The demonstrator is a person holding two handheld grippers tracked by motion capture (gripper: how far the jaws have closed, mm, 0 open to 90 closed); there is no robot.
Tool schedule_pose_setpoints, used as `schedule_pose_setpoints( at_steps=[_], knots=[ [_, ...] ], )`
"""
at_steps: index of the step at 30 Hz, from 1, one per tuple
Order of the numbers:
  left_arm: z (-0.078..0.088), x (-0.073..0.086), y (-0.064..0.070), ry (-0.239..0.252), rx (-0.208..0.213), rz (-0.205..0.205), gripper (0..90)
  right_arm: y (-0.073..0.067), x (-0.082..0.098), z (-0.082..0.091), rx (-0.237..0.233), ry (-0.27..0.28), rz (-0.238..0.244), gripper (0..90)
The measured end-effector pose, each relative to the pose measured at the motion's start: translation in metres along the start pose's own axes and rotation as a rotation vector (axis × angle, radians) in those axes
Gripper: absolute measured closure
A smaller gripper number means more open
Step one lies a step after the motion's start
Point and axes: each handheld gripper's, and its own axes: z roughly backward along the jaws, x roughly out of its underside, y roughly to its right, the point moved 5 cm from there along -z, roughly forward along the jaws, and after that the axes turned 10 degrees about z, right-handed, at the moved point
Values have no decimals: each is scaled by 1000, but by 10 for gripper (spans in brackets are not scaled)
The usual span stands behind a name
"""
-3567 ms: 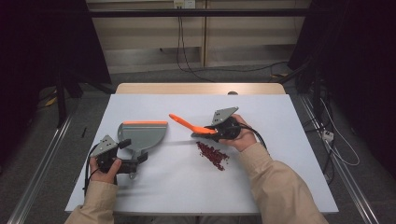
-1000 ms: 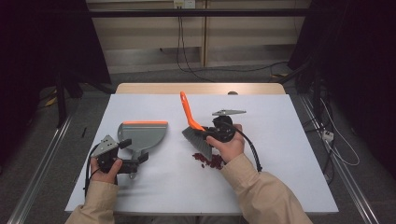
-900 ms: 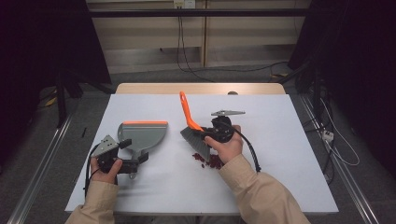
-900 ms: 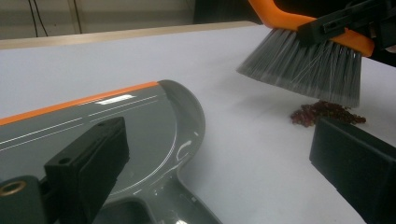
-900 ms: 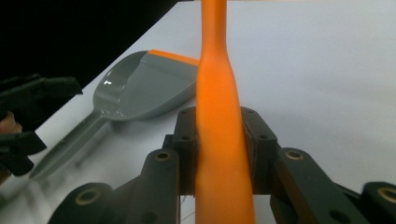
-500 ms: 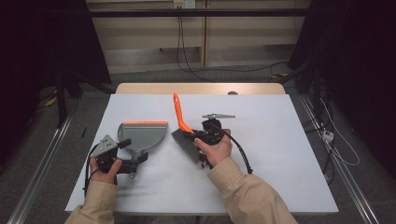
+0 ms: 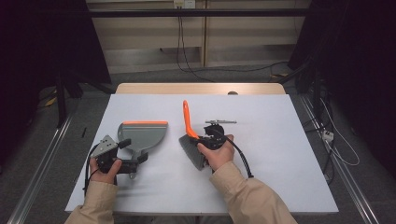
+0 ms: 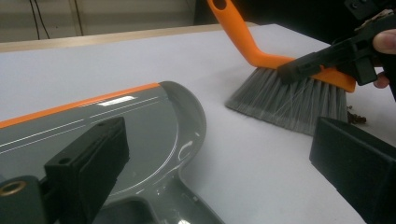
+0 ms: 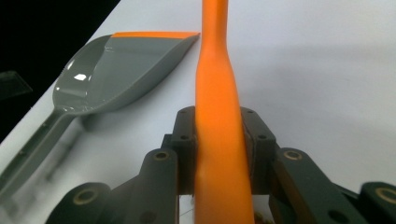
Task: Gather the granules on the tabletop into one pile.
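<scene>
A grey dustpan (image 7: 142, 134) with an orange lip lies on the white table (image 7: 280, 140), left of centre, also seen close up as the dustpan (image 8: 140, 121) and the dustpan (image 9: 116, 65). My left gripper (image 7: 133, 151) stands open with its jaws on either side of the pan's handle; its own view shows the left gripper (image 8: 219, 163) with the pads apart. My right gripper (image 7: 198, 140) is shut on the orange handle of a brush (image 7: 187, 119), the brush (image 9: 217, 93) tilted up and away. Its grey bristles (image 8: 289, 100) rest on the table right of the pan. A few dark red crumbs (image 8: 356, 119) lie by the bristles.
Black cables (image 7: 187, 51) run over the floor beyond the table's wooden far edge (image 7: 201, 88). Metal rails (image 7: 42, 158) flank the table on both sides. Bare white surface stretches right of my right hand.
My right hand has swept the brush left toward the dustpan and slightly down. The red crumb pile seen earlier now lies hidden under the bristles and hand. The left hand stayed put.
</scene>
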Motion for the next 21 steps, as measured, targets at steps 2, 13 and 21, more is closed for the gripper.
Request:
schedule_pose_setpoints(
  at_steps=[2,13,21],
  knots=[
    [0,0,0,0,-1,2,45,3,2,5,7,-1,1,714],
    [0,-2,4,-5,-12,-16,44,17,8,22,33,-4,-4,713],
    [0,-2,4,-15,-25,-20,45,26,6,30,36,-4,-11,714]
  ],
)
